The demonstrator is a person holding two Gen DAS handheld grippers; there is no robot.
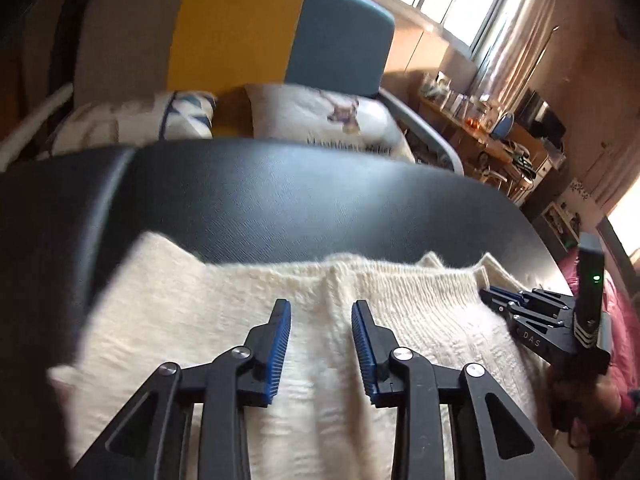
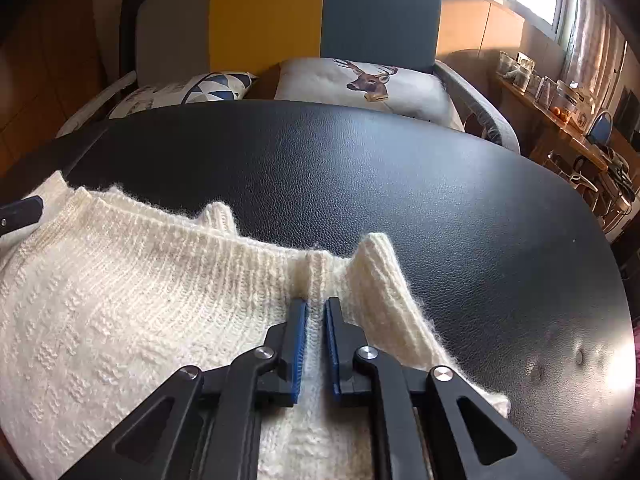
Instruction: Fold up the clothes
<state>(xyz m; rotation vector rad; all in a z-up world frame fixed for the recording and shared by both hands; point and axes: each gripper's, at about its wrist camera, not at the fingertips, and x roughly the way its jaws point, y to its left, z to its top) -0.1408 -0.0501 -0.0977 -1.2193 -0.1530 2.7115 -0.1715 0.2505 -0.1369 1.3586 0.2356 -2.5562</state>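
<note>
Cream knit wool fills the space under both of your claws: the sweater [image 2: 120, 300] lies spread on the black leather-look table [image 2: 400, 180], its ribbed edge running just ahead of the fingertips and the bare tabletop beyond that. Your right gripper [image 2: 316, 312] has its blue pads drawn nearly together with a raised ridge of the ribbing pinched between them, so you are holding the sweater at that edge; the pinch sits close to the hem, which I judge gives you a firm line to lift or carry over for a fold. To the right of that claw a ribbed cuff or corner stands up off the table, loose. Your left gripper [image 1: 322, 320] hangs over the knit with its jaws well apart and nothing between the pads, the fabric lying flat below them; it looks placed to take a matching hold further along the same edge, though whether it is about to grip or has let go cannot be told. Whether the sweater already carries a fold is not clear either. On the right claw's body, seen from the left wrist, you can read the letters "DAS". Writing on the cushion [image 1: 320, 120] beyond the table is too blurred to read.
</note>
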